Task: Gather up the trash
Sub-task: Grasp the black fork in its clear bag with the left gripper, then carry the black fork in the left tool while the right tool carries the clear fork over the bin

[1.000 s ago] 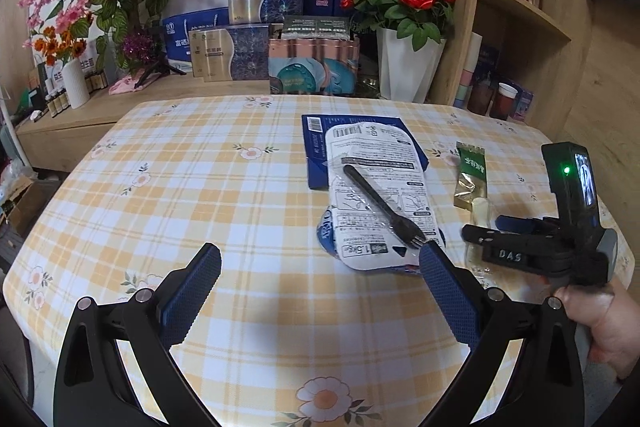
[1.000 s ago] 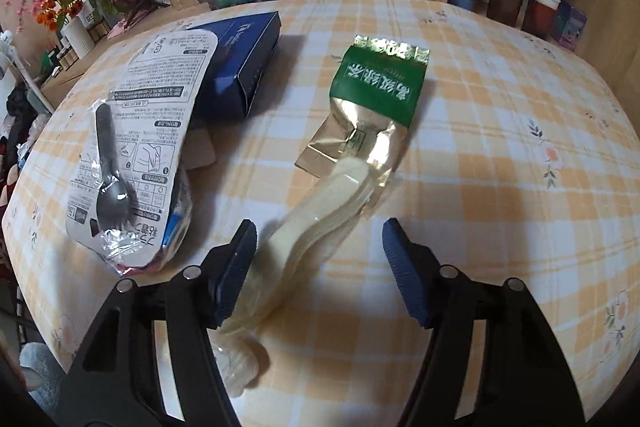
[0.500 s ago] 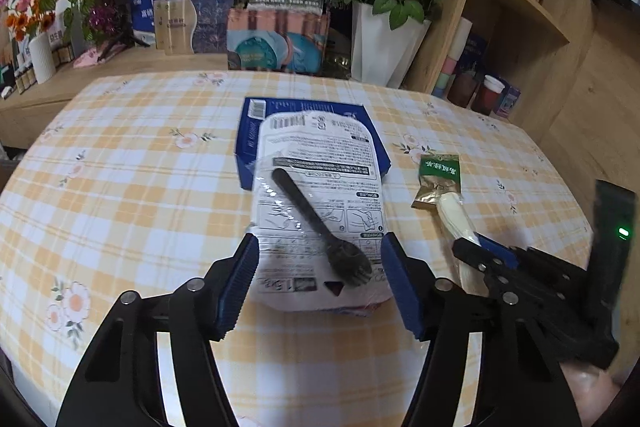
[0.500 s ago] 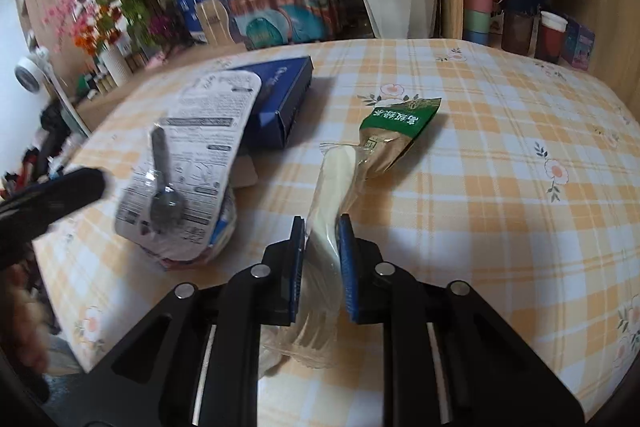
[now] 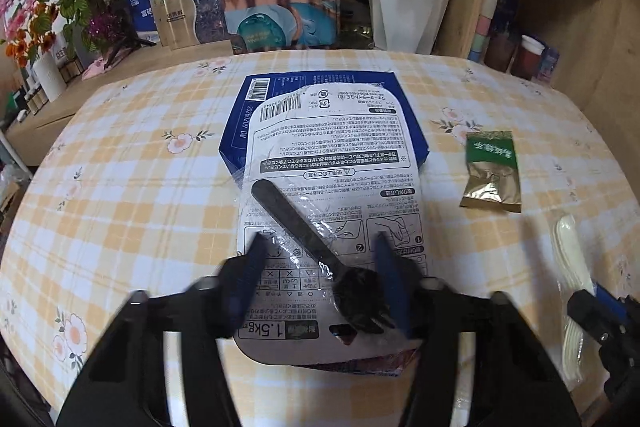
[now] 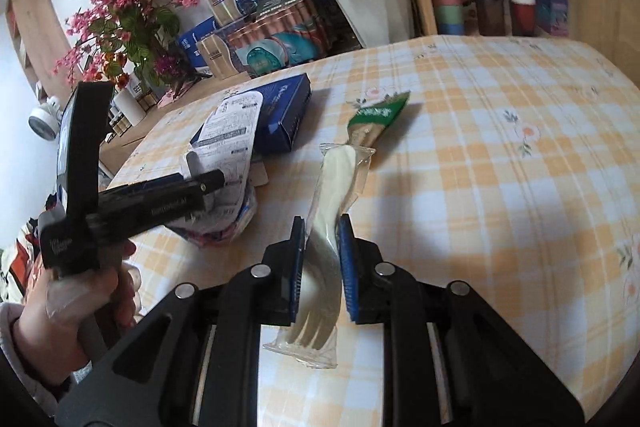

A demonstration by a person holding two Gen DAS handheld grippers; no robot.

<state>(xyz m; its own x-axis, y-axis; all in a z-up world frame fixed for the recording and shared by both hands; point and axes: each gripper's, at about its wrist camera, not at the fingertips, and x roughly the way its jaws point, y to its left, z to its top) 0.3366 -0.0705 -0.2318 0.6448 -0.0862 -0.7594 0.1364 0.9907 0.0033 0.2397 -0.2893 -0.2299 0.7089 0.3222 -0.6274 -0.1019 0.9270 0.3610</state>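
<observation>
Mid-pickup, two pieces at once. Right gripper (image 6: 322,267) clamped on the wrapped fork (image 6: 326,211), lifted off the table (image 6: 500,167), tines nearest the camera. Left gripper (image 5: 320,279) closing around the black fork (image 5: 316,247) lying on the white pack (image 5: 332,155); pads (image 5: 390,283) blurred, probably not yet touching. Next: finish the squeeze on the fork's head, then lift. Green sachet (image 5: 493,171) lay far right, untouched.
</observation>
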